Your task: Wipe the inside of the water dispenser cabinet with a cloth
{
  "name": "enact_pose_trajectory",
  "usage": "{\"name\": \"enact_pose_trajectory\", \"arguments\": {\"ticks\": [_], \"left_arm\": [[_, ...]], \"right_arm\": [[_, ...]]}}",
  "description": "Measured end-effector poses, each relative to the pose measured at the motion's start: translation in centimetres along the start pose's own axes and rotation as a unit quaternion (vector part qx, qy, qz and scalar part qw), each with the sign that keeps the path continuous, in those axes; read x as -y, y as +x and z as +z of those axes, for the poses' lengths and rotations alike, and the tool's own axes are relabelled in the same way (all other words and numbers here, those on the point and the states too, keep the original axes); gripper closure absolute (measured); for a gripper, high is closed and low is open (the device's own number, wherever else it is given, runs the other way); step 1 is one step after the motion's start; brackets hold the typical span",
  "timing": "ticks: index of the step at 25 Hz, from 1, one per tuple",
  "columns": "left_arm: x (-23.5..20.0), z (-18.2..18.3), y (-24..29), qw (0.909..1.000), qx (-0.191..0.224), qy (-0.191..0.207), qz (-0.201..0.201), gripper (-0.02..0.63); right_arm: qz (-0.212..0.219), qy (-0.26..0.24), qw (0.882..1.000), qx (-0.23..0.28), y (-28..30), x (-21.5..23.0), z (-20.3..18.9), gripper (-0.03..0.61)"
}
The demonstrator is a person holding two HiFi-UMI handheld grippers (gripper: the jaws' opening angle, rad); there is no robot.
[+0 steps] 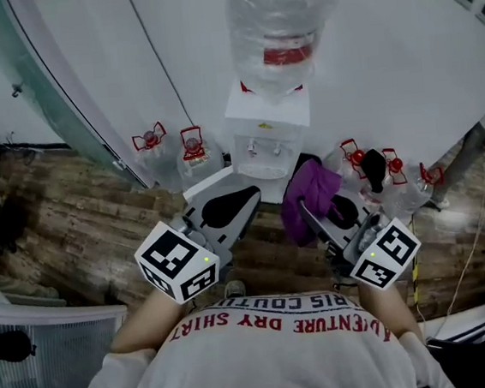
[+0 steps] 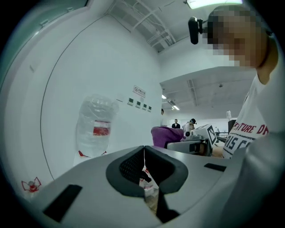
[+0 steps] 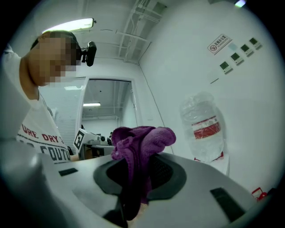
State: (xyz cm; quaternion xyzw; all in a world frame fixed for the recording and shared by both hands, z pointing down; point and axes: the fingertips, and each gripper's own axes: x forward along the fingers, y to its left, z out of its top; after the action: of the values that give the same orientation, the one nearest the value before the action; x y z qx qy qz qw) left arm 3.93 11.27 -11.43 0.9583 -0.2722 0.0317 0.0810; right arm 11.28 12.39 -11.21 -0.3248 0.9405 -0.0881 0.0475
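The white water dispenser [image 1: 267, 132] stands against the wall with a clear bottle [image 1: 279, 19] upside down on top. Its lower cabinet is hidden behind my grippers. My right gripper [image 1: 311, 210] is held in front of the dispenser, to its right, shut on a purple cloth [image 1: 311, 194]. In the right gripper view the cloth [image 3: 140, 144] bunches up between the jaws and hangs down through them. My left gripper [image 1: 243, 200] is level with it on the left, shut, with nothing in it; in the left gripper view its jaws meet in a thin line [image 2: 144, 153].
Spare water bottles with red handles stand on the wooden floor on both sides of the dispenser, on the left [image 1: 190, 147] and on the right [image 1: 396, 177]. A glass partition [image 1: 60, 96] runs off to the left. A yellow cable [image 1: 417, 278] lies at the right.
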Motion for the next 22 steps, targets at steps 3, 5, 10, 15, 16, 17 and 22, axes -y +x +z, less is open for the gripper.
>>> {"name": "enact_pose_trajectory", "arguments": {"ticks": [3,5,10,15,16,17,22], "left_arm": [[1.7,-0.4,0.3,1.0,-0.003,0.004,0.008,0.586],[2.8,-0.6,0.4,0.9999,-0.002,-0.001,0.011,0.586],[4.8,-0.9,0.2,0.9997,0.004,-0.004,0.025,0.586],[6.2,-1.7,0.3,0.9995,0.005,-0.004,0.03,0.586],[6.3,-2.0,0.3,0.9995,0.004,-0.005,0.03,0.586],[6.4,-2.3,0.3,0.9995,0.002,-0.006,0.03,0.586],[6.3,-3.4,0.3,0.9993,-0.005,-0.009,0.037,0.586]], "right_arm": [[0.006,0.001,1.0,-0.001,-1.8,-0.3,-0.3,0.488],[0.01,0.001,1.0,-0.001,-2.9,-0.6,-0.4,0.488],[0.014,-0.006,1.0,0.002,-5.2,-1.3,-0.4,0.488],[0.016,-0.006,1.0,0.005,-6.4,-1.4,-0.8,0.488],[0.016,-0.006,1.0,0.005,-6.5,-1.4,-0.9,0.488],[0.017,-0.006,1.0,0.004,-6.6,-1.5,-1.1,0.488],[0.017,-0.006,1.0,0.001,-7.3,-1.9,-2.2,0.488]]}}
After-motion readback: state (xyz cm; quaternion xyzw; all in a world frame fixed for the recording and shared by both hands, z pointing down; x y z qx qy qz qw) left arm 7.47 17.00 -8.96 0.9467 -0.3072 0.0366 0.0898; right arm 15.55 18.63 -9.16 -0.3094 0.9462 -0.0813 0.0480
